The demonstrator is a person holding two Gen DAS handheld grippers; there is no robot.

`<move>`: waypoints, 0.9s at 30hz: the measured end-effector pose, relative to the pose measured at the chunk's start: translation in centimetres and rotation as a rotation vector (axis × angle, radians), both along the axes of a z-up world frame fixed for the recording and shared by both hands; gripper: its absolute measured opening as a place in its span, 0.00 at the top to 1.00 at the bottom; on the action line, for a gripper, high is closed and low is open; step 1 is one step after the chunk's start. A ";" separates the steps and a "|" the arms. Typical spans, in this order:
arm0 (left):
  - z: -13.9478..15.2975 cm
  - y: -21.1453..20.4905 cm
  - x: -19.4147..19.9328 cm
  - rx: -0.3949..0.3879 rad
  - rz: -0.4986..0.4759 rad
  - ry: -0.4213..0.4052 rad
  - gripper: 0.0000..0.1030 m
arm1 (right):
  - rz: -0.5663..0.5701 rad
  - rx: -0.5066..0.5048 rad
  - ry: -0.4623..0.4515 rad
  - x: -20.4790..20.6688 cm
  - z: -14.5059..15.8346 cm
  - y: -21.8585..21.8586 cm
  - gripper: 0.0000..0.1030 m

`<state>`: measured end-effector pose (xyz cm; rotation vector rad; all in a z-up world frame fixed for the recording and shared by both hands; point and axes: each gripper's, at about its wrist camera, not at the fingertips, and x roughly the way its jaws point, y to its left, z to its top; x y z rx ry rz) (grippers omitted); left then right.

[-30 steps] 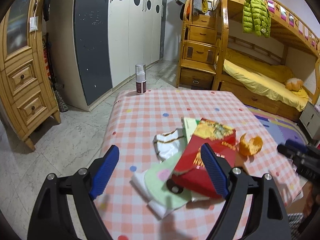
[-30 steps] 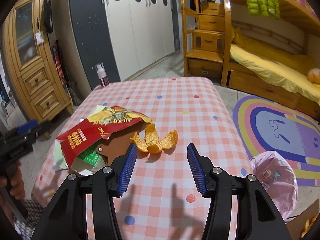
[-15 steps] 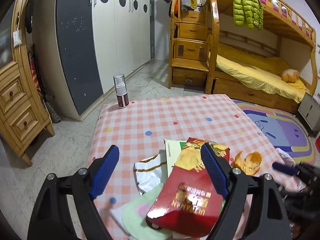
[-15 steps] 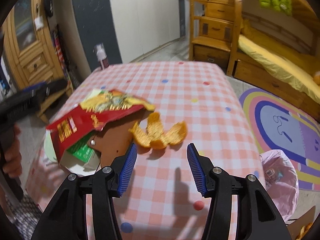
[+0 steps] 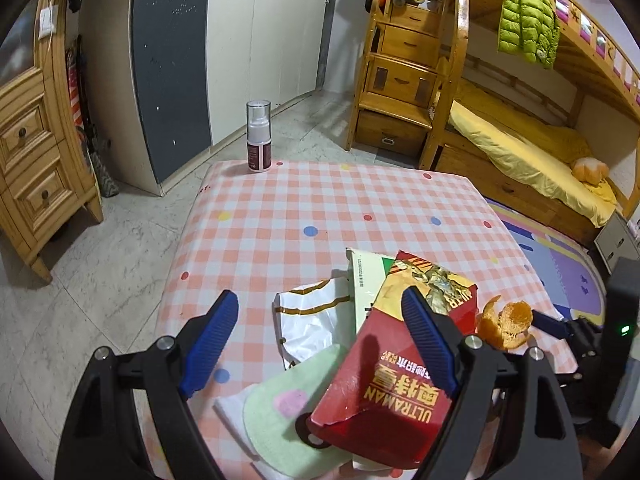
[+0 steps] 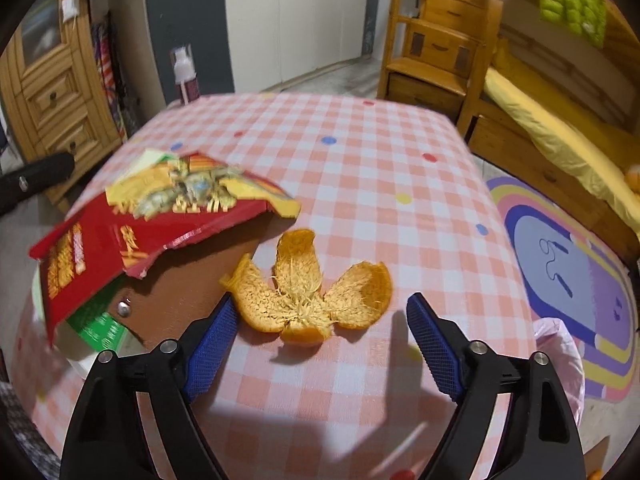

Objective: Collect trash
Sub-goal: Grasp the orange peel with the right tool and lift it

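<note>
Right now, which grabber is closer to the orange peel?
Right. The right gripper is open just in front of the orange peel, a blue finger on either side. The left gripper hangs open over the red box, the peel off to its right.

On the table (image 5: 320, 208): one red box (image 5: 400, 368), one orange peel (image 6: 304, 296), one spray bottle (image 5: 258, 136), one white wrapper (image 5: 316, 316), one green round pad (image 5: 280, 428)
</note>
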<state>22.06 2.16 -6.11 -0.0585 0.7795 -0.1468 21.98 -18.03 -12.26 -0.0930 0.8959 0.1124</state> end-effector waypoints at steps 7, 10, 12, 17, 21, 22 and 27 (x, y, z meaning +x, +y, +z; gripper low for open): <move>-0.1 -0.1 -0.6 0.003 -0.015 -0.001 0.21 | 0.041 0.005 -0.046 -0.9 0.9 0.1 0.58; -0.1 -0.1 -1.2 0.004 -0.019 -0.004 0.21 | 0.033 0.039 -0.056 -1.3 1.5 -0.3 0.64; 0.0 0.2 -1.5 0.011 -0.017 -0.011 0.21 | 0.030 0.052 -0.056 -1.5 1.6 -0.5 0.64; -0.4 0.6 -1.6 -0.001 0.000 0.004 0.21 | 0.031 0.057 -0.038 -1.0 1.2 -0.6 0.47; -0.3 0.2 -1.6 0.008 -0.005 0.001 0.21 | 0.044 0.047 -0.011 -0.4 0.4 -0.3 0.35; -0.4 0.1 -1.6 0.011 -0.007 -0.001 0.21 | 0.047 0.042 -0.008 -0.4 0.2 -0.2 0.32; -0.4 -0.1 -1.6 0.009 -0.016 -0.001 0.21 | 0.052 0.033 -0.006 -0.1 -0.2 -0.3 0.21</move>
